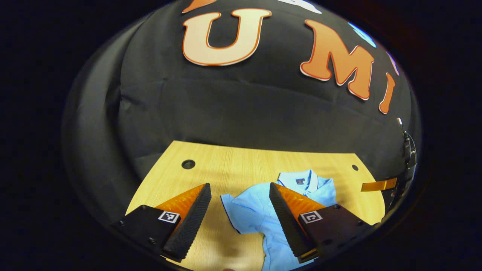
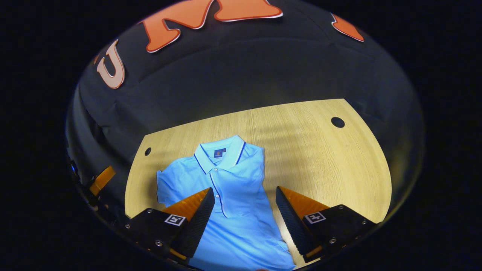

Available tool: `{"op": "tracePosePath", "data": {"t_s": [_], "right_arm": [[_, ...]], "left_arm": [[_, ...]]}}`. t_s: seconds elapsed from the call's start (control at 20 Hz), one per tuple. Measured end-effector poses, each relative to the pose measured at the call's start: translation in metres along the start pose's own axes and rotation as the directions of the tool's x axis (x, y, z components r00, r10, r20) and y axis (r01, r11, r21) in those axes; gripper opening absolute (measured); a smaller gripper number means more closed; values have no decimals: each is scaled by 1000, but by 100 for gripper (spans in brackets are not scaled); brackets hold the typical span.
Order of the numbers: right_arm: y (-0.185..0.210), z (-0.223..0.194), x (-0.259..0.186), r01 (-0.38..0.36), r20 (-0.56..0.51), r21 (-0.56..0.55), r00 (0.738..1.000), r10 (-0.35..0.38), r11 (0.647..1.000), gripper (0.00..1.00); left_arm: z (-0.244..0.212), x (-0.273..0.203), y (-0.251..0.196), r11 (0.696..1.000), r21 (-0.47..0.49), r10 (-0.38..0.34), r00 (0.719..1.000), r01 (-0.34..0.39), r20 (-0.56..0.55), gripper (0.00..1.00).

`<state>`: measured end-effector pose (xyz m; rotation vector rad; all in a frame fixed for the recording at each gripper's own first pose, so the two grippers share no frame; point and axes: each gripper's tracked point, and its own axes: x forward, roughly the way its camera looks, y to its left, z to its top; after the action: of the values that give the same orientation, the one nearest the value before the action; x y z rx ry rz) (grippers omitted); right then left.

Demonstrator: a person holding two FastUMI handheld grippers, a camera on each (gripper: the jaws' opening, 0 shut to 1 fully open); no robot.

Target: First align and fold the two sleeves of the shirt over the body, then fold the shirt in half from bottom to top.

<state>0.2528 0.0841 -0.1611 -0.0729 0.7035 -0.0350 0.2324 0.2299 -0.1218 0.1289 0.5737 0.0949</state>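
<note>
Left gripper view: left hand-held gripper [image 1: 240,195] sits above the counter [image 1: 241,165], jaws spread wide, nothing between them but bare wood and the edge of the shirt [image 1: 256,214]. Light blue polo lies flat on the counter, its spread sleeve [image 1: 235,207] pointing left into the gap between the fingers, collar [image 1: 301,180] farther back behind the right finger. Round hole [image 1: 188,164] in the counter at back left, smaller one [image 1: 355,167] at back right. At the far right edge, part of another device [image 1: 380,184] sticks in, too cut off to read.

Right gripper view: right hand-held gripper [image 2: 244,195] hovers over the shirt [image 2: 233,188], jaws wide apart, gripping nothing. Shirt lies face up on the counter [image 2: 320,158], collar [image 2: 220,150] away from the camera, one sleeve [image 2: 167,184] spread out to the left; right side looks already tucked in, edge straight. Body runs down between the two fingers. Holes in the counter at left [image 2: 147,151] and back right [image 2: 337,122].
</note>
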Motion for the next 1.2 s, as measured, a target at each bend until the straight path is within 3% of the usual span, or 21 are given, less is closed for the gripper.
{"op": "tracePosePath", "data": {"t_s": [0.3,0.6,0.8,1.2], "right_arm": [[-34,-15,-19,12,-5,59,1000,-12,998,98],[-73,-42,-23,58,-54,113,997,-52,992,99],[-88,-59,-27,72,-81,146,995,-61,987,98],[-109,-67,-35,95,-87,185,993,-80,978,98]], "left_arm": [[-39,40,11,998,-67,-32,968,15,-250,100],[-93,79,20,995,-90,-16,886,-30,-463,100],[-121,102,24,995,-77,12,838,-65,-546,100],[-148,123,22,995,-55,32,780,-84,-625,100]]}}
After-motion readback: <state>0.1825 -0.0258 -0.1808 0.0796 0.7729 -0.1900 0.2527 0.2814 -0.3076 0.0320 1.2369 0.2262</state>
